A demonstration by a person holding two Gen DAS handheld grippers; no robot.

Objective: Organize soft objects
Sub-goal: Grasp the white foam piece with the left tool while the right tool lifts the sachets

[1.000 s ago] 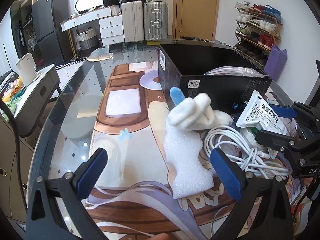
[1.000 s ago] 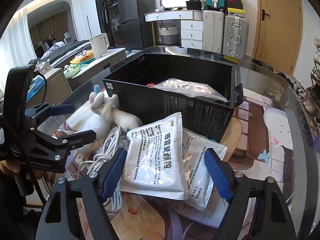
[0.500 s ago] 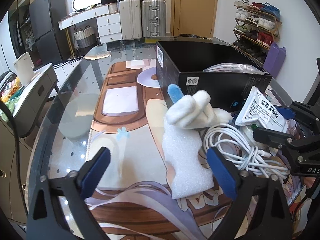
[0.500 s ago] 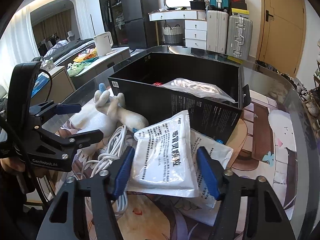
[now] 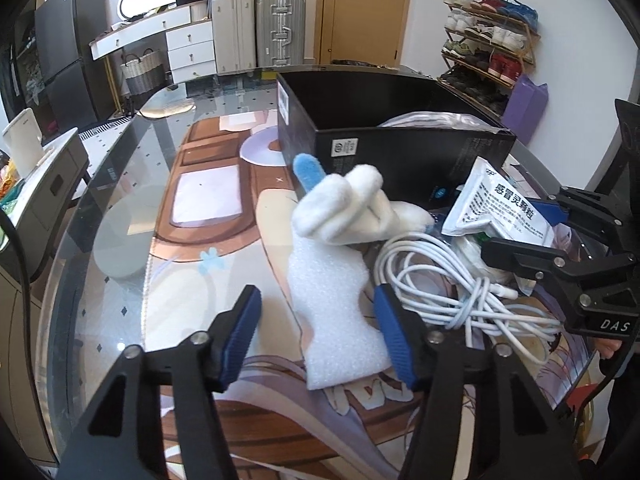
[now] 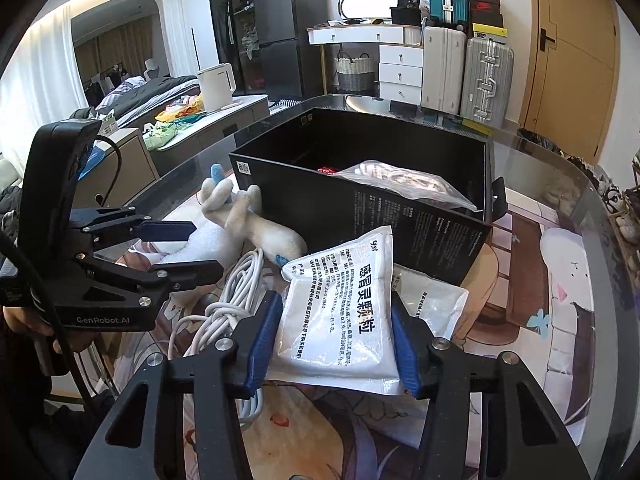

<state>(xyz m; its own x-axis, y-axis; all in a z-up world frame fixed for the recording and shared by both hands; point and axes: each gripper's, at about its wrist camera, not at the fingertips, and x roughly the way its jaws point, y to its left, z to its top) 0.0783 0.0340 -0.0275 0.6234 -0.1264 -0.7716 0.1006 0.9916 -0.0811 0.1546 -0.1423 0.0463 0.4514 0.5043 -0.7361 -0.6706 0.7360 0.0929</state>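
Observation:
A white foam sheet [image 5: 336, 320] lies on the printed mat between the fingers of my left gripper [image 5: 318, 332]. Its jaws are closing: the right pad touches the foam's edge, the left pad stands apart. A white plush toy [image 5: 348, 208] with a blue ear rests on the foam's far end. My right gripper [image 6: 334, 340] is closing on a white medicine sachet [image 6: 340, 304], with both pads against its side edges. A second sachet [image 6: 432, 300] lies under it. A coiled white cable [image 6: 236, 288] sits between the two grippers. The open black box [image 6: 360, 216] behind holds a clear bag [image 6: 400, 180].
The glass table [image 5: 120, 216] curves away at left with bare mat there. The box's front wall [image 5: 400, 148] stands just behind the plush toy and sachets. My right gripper [image 5: 516, 232] shows at the right in the left wrist view. Suitcases, drawers and a shoe rack stand beyond the table.
Both pairs of jaws have narrowed: the left from wide open to close around the foam sheet, the right in onto the sachet's edges. Neither hand has shifted.

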